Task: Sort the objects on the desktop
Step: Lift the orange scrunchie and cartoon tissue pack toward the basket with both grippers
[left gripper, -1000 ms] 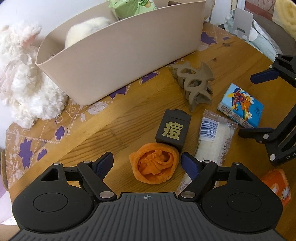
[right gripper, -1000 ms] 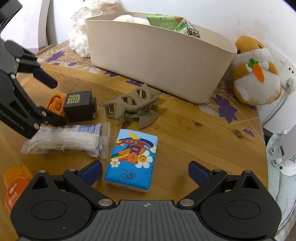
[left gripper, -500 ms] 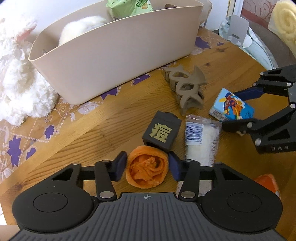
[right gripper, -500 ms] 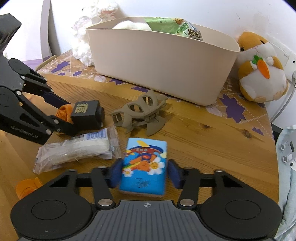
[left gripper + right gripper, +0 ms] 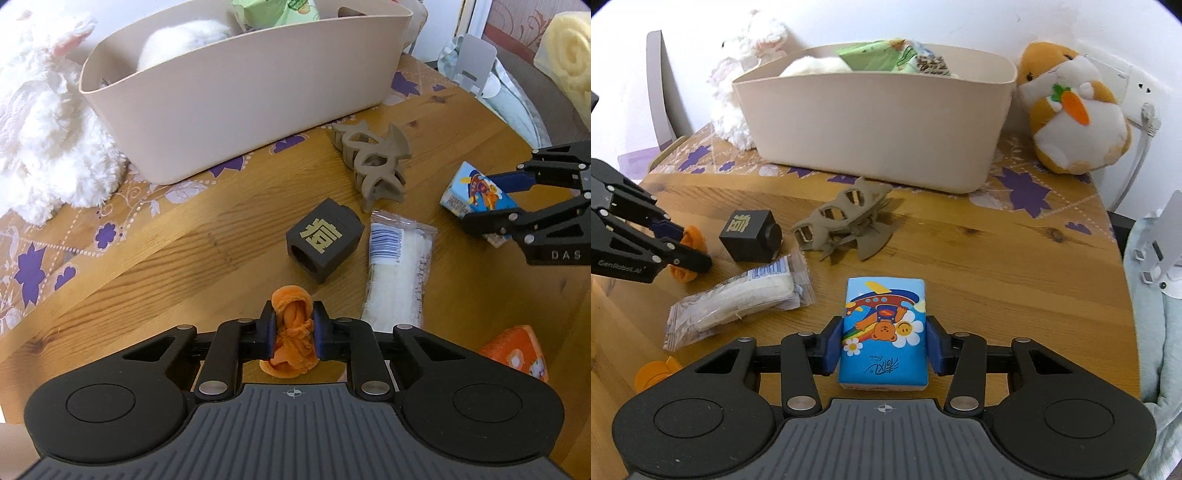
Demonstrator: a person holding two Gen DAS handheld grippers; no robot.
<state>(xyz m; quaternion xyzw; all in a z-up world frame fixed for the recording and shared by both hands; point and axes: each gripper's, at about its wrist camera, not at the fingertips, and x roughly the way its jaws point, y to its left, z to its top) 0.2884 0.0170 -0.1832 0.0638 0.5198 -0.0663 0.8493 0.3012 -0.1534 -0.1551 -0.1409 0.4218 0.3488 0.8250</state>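
Pinching a crumpled orange cloth bundle (image 5: 293,338) between its blue pads, the left gripper (image 5: 293,334) holds it squeezed narrow, low over the wooden table (image 5: 147,266). The right gripper (image 5: 884,347) clamps a soft, glossy tissue pack (image 5: 884,332) (blue, cartoon bear print) by its long sides. A smooth beige bin (image 5: 875,122) stands behind, plush and packets inside.

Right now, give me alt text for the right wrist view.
The right tool grips a blue cartoon tissue pack above a wooden table; a beige bin stands behind, with a hair claw between them.
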